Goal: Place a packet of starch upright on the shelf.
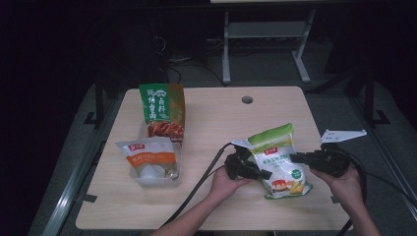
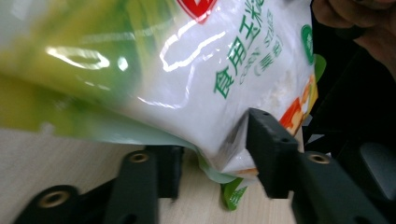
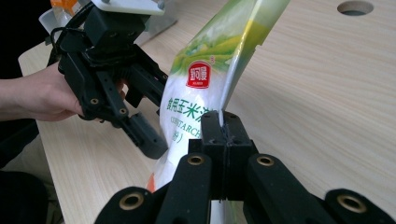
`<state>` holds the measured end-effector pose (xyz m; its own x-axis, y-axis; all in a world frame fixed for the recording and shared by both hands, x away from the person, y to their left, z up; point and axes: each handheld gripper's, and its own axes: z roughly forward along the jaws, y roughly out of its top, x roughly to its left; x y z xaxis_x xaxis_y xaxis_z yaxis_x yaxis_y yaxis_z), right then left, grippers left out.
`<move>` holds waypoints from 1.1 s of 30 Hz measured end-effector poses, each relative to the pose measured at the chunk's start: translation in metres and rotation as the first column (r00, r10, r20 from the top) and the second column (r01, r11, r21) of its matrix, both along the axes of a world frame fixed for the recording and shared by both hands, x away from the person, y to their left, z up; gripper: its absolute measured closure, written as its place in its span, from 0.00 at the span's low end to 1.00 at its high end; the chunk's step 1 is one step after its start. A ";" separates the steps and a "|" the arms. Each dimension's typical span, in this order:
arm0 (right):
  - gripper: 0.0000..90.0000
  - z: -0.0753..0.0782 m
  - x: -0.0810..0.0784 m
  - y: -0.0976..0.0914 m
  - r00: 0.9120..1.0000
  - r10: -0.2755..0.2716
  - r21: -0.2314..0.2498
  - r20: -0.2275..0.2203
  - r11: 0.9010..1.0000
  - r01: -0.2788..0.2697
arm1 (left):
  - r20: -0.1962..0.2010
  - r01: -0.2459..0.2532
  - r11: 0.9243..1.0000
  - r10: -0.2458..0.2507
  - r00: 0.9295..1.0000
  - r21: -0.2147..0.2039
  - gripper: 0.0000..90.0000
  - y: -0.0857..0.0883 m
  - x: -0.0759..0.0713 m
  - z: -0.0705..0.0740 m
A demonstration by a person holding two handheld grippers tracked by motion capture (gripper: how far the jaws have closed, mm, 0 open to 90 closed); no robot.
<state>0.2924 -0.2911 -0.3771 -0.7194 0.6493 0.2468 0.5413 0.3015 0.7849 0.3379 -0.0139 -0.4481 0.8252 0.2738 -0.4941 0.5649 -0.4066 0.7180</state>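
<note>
Right gripper point(image 3: 223, 122): jaws fully closed, pinching the thin side edge of the starch bag point(image 3: 196, 98); seam runs straight up out of the jaw line.

Left gripper point(image 2: 212, 144): jaws partway open, straddling the bag's point(image 2: 205, 70) opposite lower edge. Far jaw looks to touch the film; near jaw sits beside the fold. Can't tell whether both pads press, so no confirmed grip on this side.

High view: bag point(image 1: 278, 157) is at the front right of the counter point(image 1: 221, 118), tilted, between left gripper point(image 1: 260, 173) and right gripper point(image 1: 295, 157), one on each side. Lower end near the counter surface; contact unclear.

Two other bags at counter left, well apart: orange-label one point(image 1: 150, 162) in front, green one point(image 1: 162, 105) behind, upright.
</note>
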 end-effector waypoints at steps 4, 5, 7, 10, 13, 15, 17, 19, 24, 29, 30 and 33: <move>1.00 0.004 -0.001 0.004 1.000 0.005 0.015 0.023 1.000 -0.006 | 0.049 -0.011 1.000 0.011 0.999 -0.003 0.84 0.004 -0.003 0.009; 1.00 0.004 -0.001 0.004 1.000 0.005 0.015 0.023 1.000 -0.006 | 0.049 -0.011 1.000 0.011 0.999 -0.003 0.85 0.004 -0.003 0.009; 1.00 0.007 -0.001 0.007 0.999 0.012 0.021 0.033 1.000 -0.013 | 0.093 -0.028 1.000 0.026 0.995 0.014 0.86 0.007 -0.005 0.016; 0.99 0.010 -0.001 0.015 0.999 0.027 0.014 0.046 1.000 -0.028 | 0.145 -0.049 0.998 0.043 0.988 0.041 0.89 0.018 -0.005 0.026; 0.99 0.010 0.001 0.019 0.998 0.035 0.019 0.047 0.999 -0.036 | 0.178 -0.065 0.996 0.054 0.983 0.054 0.90 0.024 -0.006 0.032; 0.99 0.011 0.002 0.023 0.998 0.039 0.026 0.052 0.999 -0.040 | 0.217 -0.091 0.994 0.076 0.973 0.059 0.91 0.030 -0.007 0.039; 0.99 0.011 0.003 0.028 0.997 0.046 0.025 0.061 0.999 -0.048 | 0.244 -0.112 0.992 0.093 0.965 0.064 0.91 0.036 -0.008 0.044; 0.99 0.011 0.005 0.033 0.996 0.056 0.018 0.067 0.998 -0.057 | 0.264 -0.125 0.989 0.100 0.959 0.077 0.91 0.042 -0.008 0.047; 0.99 -0.003 0.014 0.045 0.996 0.082 0.007 0.038 0.997 -0.083 | 0.262 -0.143 0.983 0.109 0.959 0.112 0.92 0.053 -0.006 0.040; 0.98 -0.014 0.014 0.050 0.995 0.101 -0.034 0.014 0.994 -0.100 | 0.258 -0.143 0.981 0.105 0.960 0.134 0.92 0.054 -0.008 0.032; 0.97 -0.017 0.013 0.050 0.994 0.105 -0.037 0.005 0.994 -0.105 | 0.266 -0.141 0.980 0.100 0.959 0.137 0.92 0.054 -0.009 0.033; 0.95 -0.018 0.013 0.049 0.992 0.123 -0.050 -0.007 0.991 -0.124 | 0.275 -0.139 0.980 0.096 0.957 0.140 0.92 0.053 -0.011 0.033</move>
